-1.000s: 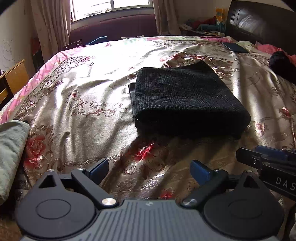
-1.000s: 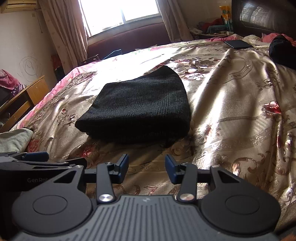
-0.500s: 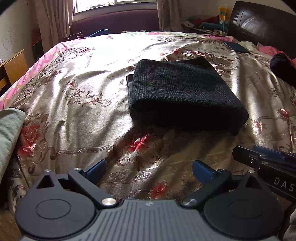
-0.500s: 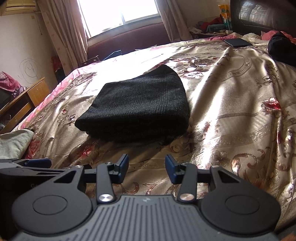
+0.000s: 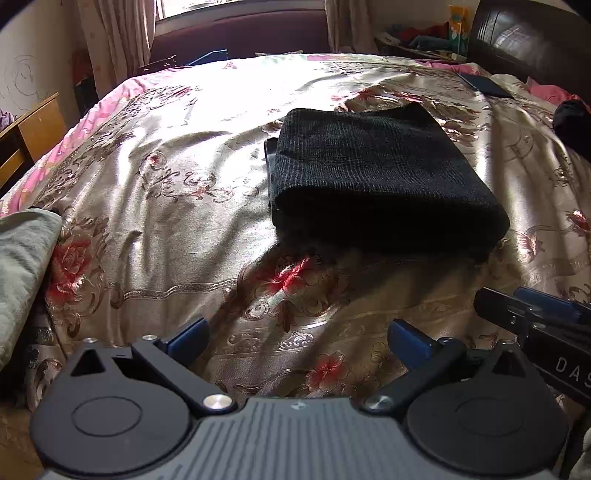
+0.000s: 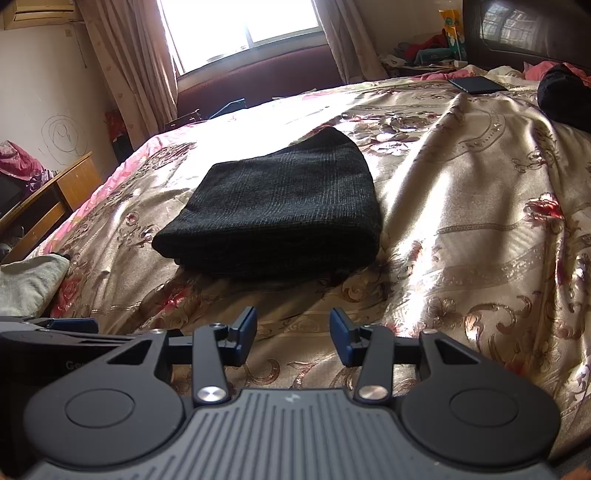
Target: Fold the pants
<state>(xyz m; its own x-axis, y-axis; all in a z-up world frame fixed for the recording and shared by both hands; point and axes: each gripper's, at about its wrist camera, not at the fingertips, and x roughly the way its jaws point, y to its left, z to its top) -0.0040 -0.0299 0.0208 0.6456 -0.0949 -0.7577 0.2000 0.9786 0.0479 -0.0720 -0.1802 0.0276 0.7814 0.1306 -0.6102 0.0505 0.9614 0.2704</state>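
The black pants (image 5: 376, 177) lie folded into a thick rectangle on the floral bedspread (image 5: 166, 192), in the middle of the bed. In the right wrist view the same black pants (image 6: 280, 210) sit ahead and slightly left. My left gripper (image 5: 297, 341) hovers over the near edge of the bed, open wide, nothing between its blue pads. My right gripper (image 6: 293, 338) is also open with a narrower gap and holds nothing. Both stop short of the pants. The right gripper's fingers (image 5: 532, 314) show at the right edge of the left wrist view.
A pale green cloth (image 5: 22, 266) hangs at the bed's left edge. A black garment (image 6: 565, 96) and a dark flat device (image 6: 476, 85) lie near the dark headboard (image 6: 524, 33). A wooden desk (image 6: 51, 199) stands left of the bed, a window (image 6: 240, 29) behind it.
The left wrist view tilted slightly, dipping and then coming back up, so the pants shifted a little in frame. The right view and both jaws look unchanged.
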